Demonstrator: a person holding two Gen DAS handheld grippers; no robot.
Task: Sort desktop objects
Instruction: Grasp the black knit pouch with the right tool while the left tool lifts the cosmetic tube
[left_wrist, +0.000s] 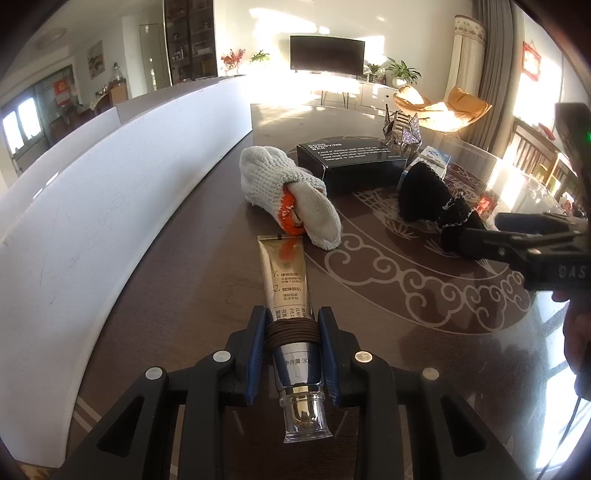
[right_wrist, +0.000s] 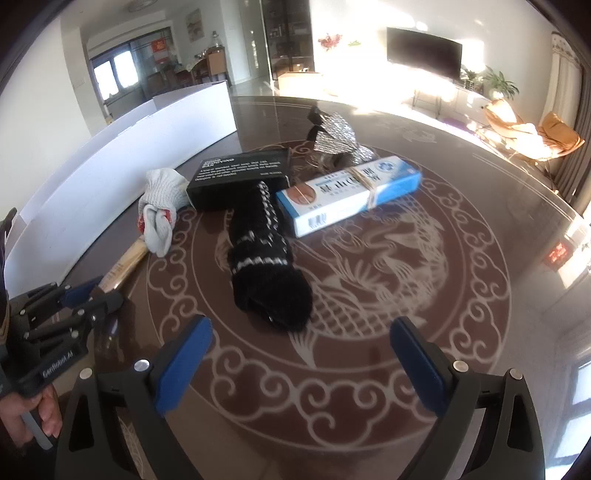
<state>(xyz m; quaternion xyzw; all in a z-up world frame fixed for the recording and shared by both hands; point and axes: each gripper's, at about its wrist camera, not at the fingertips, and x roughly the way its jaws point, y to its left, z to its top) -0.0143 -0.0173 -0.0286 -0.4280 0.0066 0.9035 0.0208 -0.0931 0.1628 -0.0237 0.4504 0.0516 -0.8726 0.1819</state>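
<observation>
Sunlit and patterned, the surface (right_wrist: 461, 295) has my left gripper (left_wrist: 292, 345) clenched on the gold tube (left_wrist: 286, 280) near its left edge for sorting, while my right gripper (right_wrist: 301, 369) hangs released before the black sock (right_wrist: 264, 266), likely next.

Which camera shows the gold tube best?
The left wrist view: the gold tube fills the centre, its print and clear cap visible, clamped in the left gripper. The right wrist view shows only part of it, small at the left, behind the white glove.
</observation>
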